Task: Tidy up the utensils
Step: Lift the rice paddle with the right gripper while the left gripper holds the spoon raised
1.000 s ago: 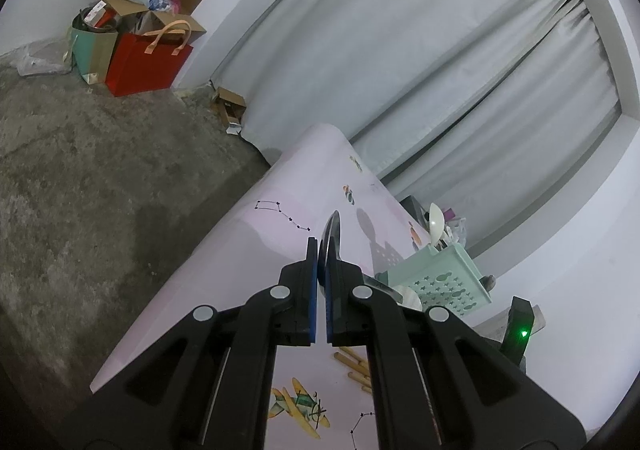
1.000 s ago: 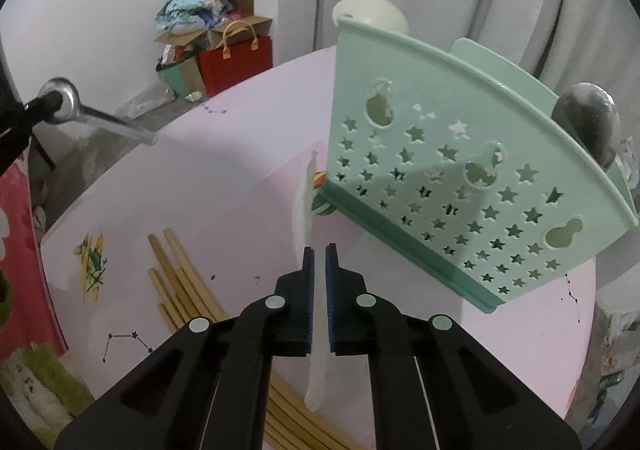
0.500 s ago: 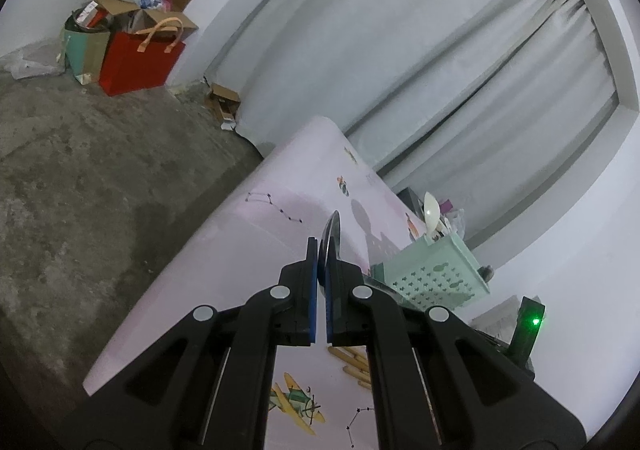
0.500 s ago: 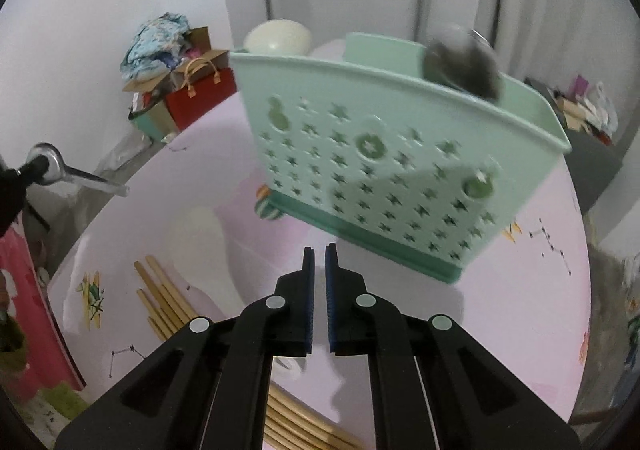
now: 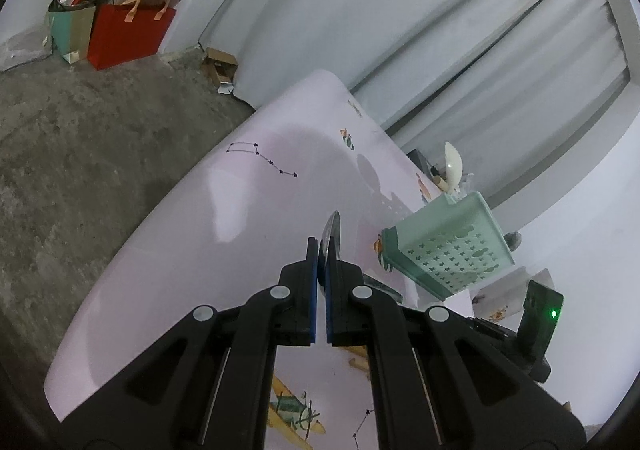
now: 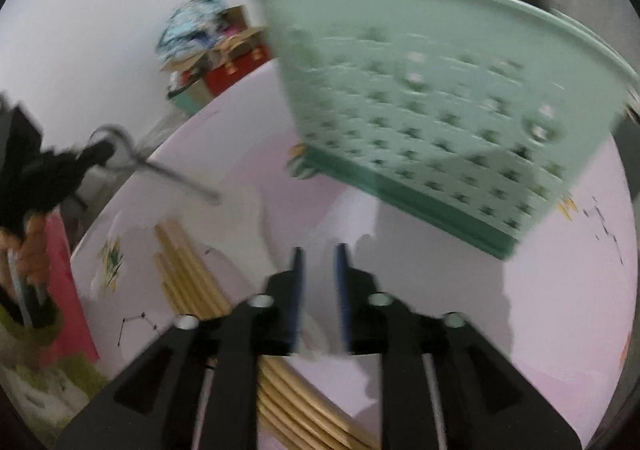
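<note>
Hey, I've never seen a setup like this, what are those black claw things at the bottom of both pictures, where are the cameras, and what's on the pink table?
Those black claws are handheld grippers, one in each of a person's hands; there is no robot arm. Each carries a wide-angle camera looking forward along its two fingers, so each picture is taken from one gripper.

In the left one's view, the left gripper is shut on a metal spoon, bowl end pinched, poking out in front. The right camera also sees that spoon from the side.

In the blurry right view, the right gripper has its jaws opening with nothing gripped; a white spoon lies on the table just beyond.

On the pink table stands a green star-punched basket with spoons already standing in it, and a bundle of wooden chopsticks lies flat.
</note>
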Available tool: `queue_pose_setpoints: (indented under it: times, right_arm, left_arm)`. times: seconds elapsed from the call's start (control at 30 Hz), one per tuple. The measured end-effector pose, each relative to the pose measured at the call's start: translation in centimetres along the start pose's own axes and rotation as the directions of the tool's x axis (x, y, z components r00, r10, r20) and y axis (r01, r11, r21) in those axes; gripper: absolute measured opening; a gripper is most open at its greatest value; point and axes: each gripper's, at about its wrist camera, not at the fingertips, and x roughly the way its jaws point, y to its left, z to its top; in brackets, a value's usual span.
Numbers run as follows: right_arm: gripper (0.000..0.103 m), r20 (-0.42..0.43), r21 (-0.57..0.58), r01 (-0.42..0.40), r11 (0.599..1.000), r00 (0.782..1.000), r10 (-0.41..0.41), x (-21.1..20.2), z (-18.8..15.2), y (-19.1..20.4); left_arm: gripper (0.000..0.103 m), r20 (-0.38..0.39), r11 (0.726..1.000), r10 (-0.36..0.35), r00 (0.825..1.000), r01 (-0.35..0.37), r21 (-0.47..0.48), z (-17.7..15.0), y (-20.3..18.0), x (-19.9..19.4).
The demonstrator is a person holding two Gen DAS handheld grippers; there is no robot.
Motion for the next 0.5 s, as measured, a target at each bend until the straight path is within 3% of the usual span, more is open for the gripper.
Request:
queue_pose_setpoints:
  times: [0.03,0.1,0.27,0.43,0.5]
  right_arm:
    - [0.041,0.003,-0.025,-0.006,1.0,1.0,0.006,0.2,0.2,0.8]
    - [0.048,0.01,-0.095,-0.021,0.995,1.0,0.022,0.4,0.4,2.5]
    - [0.053,-0.034,-0.15,-0.078,0.986,0.997,0.074,2.3,1.4,4.6]
    - [0.071,-0.081,-0.183,-0.137,0.974,0.989,0.124,4.0,2.6,5.8]
    - [0.071,-0.093,-0.193,-0.155,0.969,0.986,0.139,4.5,3.2,5.8]
  left_arm:
    - [0.002,0.011,1.0,0.006,1.0,-0.006,0.005,0.2,-0.1,-0.1]
    - [0.002,0.032,1.0,0.009,0.999,-0.009,0.006,0.7,-0.2,-0.4]
    - [0.002,0.065,1.0,0.011,0.998,-0.011,0.008,1.9,-0.1,-0.8]
    - [0.002,0.064,1.0,0.019,0.998,-0.019,-0.005,2.1,0.4,-0.5]
    - [0.002,0.062,1.0,0.021,0.998,-0.02,-0.013,2.1,0.7,-0.4]
